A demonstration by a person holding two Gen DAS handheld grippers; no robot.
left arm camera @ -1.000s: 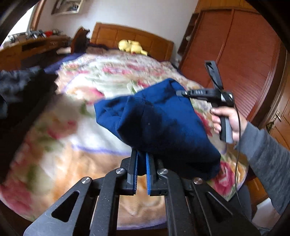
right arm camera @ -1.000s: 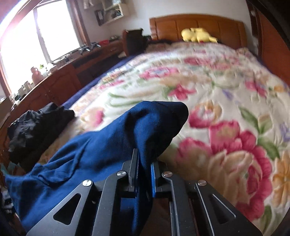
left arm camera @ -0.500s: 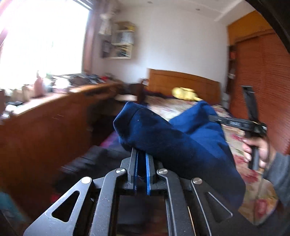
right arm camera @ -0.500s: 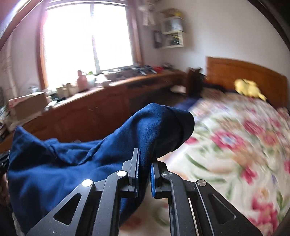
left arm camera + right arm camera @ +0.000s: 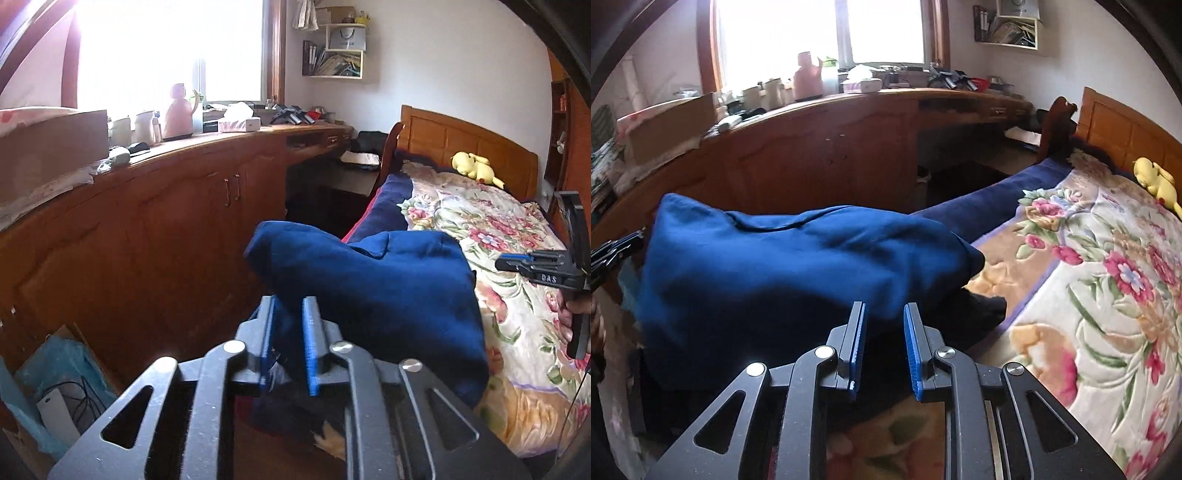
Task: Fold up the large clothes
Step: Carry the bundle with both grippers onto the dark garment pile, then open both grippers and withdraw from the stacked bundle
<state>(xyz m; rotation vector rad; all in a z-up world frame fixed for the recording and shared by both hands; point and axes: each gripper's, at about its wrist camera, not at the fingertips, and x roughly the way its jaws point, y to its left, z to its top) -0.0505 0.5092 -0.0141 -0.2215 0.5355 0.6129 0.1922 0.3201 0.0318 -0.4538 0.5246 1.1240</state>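
Observation:
A folded dark blue garment (image 5: 376, 284) hangs in a thick bundle just past my left gripper (image 5: 290, 306), at the bed's near left edge. The left jaws are opening, and a loose fold of blue cloth still sits between the pads without being pinched. In the right wrist view the same garment (image 5: 783, 266) spreads across the left half, above a dark heap of clothing (image 5: 982, 308). My right gripper (image 5: 884, 317) is opening too, with the cloth's edge just beyond its tips and nothing pressed. The right gripper (image 5: 517, 264) also shows at the far right, held by a hand.
A long wooden cabinet (image 5: 184, 229) with a cluttered top runs under the window on the left. The bed with a floral blanket (image 5: 1108, 280) fills the right, with a yellow plush toy (image 5: 474, 168) by the headboard. A box with a blue plastic bag (image 5: 55, 376) sits on the floor.
Both grippers swung left from over the bed toward the cabinet side, carrying the blue garment. Their jaws, shut on the cloth before, have now parted.

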